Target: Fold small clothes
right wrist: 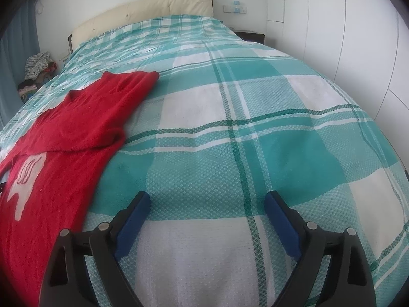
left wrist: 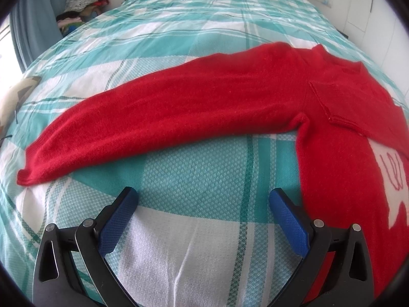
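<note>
Red sweater (left wrist: 345, 133) spread flat on the bed (right wrist: 255, 133), one sleeve (left wrist: 153, 128) stretched out sideways. Left gripper (left wrist: 203, 204) wide apart, empty, just beside the sweater's body below that sleeve. Right gripper (right wrist: 207, 207) wide apart, empty, over bare bedspread beside the sweater's other edge.

My left gripper (left wrist: 203, 199): two black plastic arms with triangular cutouts, each ending in a blue finger pad (left wrist: 288, 220) with fine diamond-grid texture. Round silver pivot pins sit on the black linkages, two per side. My right gripper (right wrist: 207, 203): same build, black arms, triangular cutouts, silver pins, darker-looking blue pads (right wrist: 133, 223). I see no cables, markings, skin or sleeves.
</note>
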The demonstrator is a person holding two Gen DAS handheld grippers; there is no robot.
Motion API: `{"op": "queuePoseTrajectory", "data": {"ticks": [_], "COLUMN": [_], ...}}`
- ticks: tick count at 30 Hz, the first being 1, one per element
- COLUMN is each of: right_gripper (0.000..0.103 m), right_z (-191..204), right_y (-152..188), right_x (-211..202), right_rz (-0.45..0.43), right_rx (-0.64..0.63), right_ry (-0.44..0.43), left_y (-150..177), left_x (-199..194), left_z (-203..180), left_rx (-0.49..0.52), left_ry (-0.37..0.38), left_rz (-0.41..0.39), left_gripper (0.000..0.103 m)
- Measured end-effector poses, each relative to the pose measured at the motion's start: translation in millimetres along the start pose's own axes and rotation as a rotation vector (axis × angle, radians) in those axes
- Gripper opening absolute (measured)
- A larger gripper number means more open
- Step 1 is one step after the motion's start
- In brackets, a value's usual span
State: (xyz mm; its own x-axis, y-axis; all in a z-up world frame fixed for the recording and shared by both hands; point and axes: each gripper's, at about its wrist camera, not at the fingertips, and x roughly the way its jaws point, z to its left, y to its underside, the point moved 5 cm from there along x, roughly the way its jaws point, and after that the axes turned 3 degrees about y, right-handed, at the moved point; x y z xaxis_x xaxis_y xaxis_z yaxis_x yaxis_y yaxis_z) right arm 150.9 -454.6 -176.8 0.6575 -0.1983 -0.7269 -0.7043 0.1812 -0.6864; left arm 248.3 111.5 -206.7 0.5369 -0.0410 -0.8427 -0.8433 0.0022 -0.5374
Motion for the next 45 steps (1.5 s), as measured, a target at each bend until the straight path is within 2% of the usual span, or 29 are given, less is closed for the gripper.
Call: {"op": "queuePoseTrajectory", "data": {"ticks": [9,45], "right_gripper": [0.095,0.099], "right_z": [2.2,3.9], "right_y": [1.1,1.5], "right_x": [1.1,3.9], "right_rz": [0.008,0.014], "right_rx": [-0.012,-0.024], "right_ry": [0.002,0.005], "left_y": [2.4,5.3], "left_x": [-0.1,0.8], "left_z": [-3.8,-2.9], "left_rx": [0.044,0.053], "left_ry": [-0.031,-0.030], "left_rz": [0.021,0.051], "left_gripper": [0.103,0.103]}}
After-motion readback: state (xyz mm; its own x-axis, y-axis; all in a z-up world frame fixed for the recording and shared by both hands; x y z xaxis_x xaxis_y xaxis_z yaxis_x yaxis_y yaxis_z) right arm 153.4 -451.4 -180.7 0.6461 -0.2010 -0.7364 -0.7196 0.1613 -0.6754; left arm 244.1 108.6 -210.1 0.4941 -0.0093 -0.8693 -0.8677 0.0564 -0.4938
